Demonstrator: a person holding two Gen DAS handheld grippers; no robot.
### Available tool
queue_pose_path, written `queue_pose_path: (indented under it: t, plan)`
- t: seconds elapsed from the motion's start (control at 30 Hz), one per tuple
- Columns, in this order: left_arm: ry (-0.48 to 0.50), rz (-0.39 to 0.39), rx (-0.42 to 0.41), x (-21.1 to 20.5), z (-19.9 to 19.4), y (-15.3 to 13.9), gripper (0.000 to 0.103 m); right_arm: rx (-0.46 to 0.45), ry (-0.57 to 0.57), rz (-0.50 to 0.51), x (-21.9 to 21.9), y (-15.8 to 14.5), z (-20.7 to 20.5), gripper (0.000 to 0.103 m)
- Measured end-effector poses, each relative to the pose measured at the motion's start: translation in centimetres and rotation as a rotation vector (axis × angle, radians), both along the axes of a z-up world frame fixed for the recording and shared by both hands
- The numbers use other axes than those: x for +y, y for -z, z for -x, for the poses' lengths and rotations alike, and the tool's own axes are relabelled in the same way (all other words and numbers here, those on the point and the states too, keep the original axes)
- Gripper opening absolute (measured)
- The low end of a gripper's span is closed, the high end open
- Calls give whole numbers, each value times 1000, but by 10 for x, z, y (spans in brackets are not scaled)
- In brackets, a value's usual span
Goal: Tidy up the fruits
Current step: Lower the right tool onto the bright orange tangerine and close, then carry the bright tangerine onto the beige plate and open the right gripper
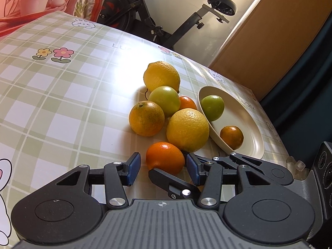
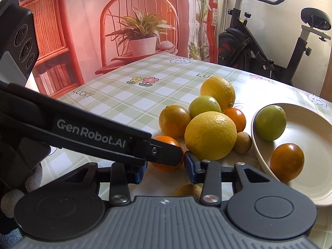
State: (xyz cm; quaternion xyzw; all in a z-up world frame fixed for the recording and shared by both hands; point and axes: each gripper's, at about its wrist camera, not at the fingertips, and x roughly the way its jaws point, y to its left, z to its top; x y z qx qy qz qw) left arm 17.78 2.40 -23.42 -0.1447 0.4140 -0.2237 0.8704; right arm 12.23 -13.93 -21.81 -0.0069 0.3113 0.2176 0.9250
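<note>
A pile of fruit lies on the checked tablecloth: two lemons [image 1: 187,129] [image 1: 161,75], a speckled orange [image 1: 146,118], a green fruit [image 1: 164,98] and small mandarins. A cream plate [image 1: 252,128] to the right holds a green fruit [image 1: 213,108] and a dark orange [image 1: 231,137]. My left gripper [image 1: 164,167] is open around a bright mandarin [image 1: 165,160]; the pads stand apart from it. My right gripper [image 2: 165,167] is open beside the same mandarin [image 2: 166,143], with the left gripper's finger [image 2: 166,152] crossing in front. A small brown fruit [image 2: 242,142] sits by the plate [image 2: 307,128].
An exercise bike [image 1: 145,10] stands beyond the table's far edge. A brown panel and dark wall are to the right. A printed backdrop with a chair and potted plant [image 2: 141,35] hangs behind the table. Open tablecloth [image 1: 51,95] lies left of the fruit.
</note>
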Motion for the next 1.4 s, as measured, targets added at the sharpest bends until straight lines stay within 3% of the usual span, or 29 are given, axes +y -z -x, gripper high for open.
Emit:
queue_pose_path:
  t: [0.13, 0.3, 0.6, 1.13, 1.4]
  plan:
    - [4, 32, 5, 2, 0, 2, 44, 8, 1, 3, 2, 2, -1, 42]
    - [11, 18, -4, 0, 1, 0, 44, 19, 13, -11, 1, 5, -1, 41]
    - [45, -52, -91, -14, 15, -21, 44, -7, 35, -57, -6, -2, 9, 41]
    - [148, -169, -191, -66, 24, -54, 44, -89, 135, -172, -42, -22, 30, 41]
    - [244, -166, -197, -112, 13, -58, 44, -104, 247, -191, -76, -27, 36, 41]
